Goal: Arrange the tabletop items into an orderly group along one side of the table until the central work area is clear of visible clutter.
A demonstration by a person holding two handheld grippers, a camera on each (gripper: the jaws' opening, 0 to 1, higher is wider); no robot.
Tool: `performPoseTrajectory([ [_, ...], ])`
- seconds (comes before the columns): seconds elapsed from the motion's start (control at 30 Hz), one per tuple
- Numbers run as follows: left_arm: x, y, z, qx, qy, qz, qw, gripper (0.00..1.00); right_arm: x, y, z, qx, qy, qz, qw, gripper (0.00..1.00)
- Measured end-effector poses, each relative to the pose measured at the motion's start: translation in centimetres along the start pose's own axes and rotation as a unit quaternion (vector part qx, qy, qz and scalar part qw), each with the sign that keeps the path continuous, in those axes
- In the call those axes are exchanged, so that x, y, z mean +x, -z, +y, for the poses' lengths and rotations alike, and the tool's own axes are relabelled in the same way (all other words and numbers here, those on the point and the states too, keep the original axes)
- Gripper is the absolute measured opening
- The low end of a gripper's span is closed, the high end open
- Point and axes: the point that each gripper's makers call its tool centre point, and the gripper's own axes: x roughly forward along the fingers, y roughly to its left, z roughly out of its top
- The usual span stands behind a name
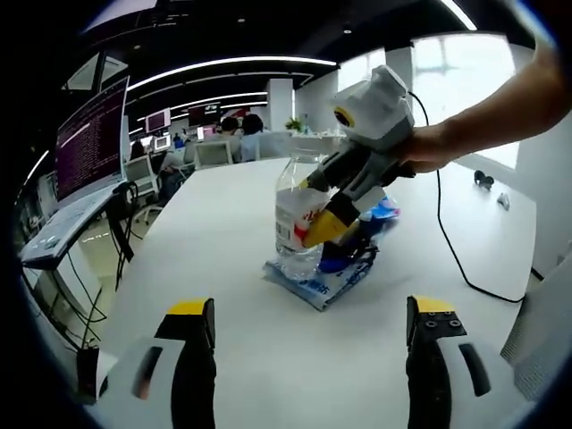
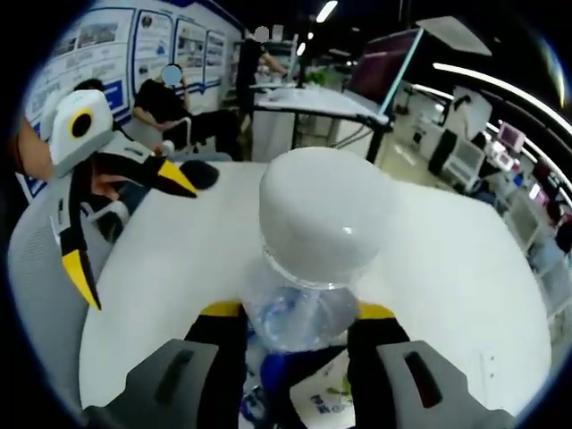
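A clear plastic bottle (image 1: 291,192) with a red-and-white label stands upright on a flat blue-and-white packet (image 1: 315,284) in the middle of the white table (image 1: 232,357). My right gripper (image 1: 315,229), held by a hand, comes in from the right and is shut on the bottle's body. In the right gripper view the bottle's white cap (image 2: 326,210) rises between that gripper's (image 2: 299,315) yellow-tipped jaws. A blue object (image 1: 347,256) lies behind the bottle. My left gripper (image 1: 311,323) is open, short of the packet, holding nothing. It also appears open at the left as left gripper (image 2: 130,228).
A monitor (image 1: 89,138) and keyboard (image 1: 61,225) sit on a stand off the table's left edge. A black cable (image 1: 450,246) trails over the table's right side, with small dark items (image 1: 483,179) beyond. Office chairs (image 2: 40,268) and seated people (image 2: 165,103) surround the table.
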Motion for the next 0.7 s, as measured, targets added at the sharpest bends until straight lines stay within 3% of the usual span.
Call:
performPoseTrajectory([
  [0.17,0.01,0.02,-0.01,-0.001,0.0,0.001,1.0,0.88,0.21,-0.17,0.16,0.007,0.024,0.003,0.9997,0.4],
  [0.43,0.02,0.16,0.0,-0.003,0.0,0.004,1.0,0.88,0.2,-0.07,-0.17,0.057,0.073,0.01,0.9957,0.39],
  [0.7,-0.03,0.11,0.2,-0.007,-0.002,0.001,1.0,0.88,0.21,-0.04,-0.43,0.114,0.137,0.021,0.9838,0.39],
])
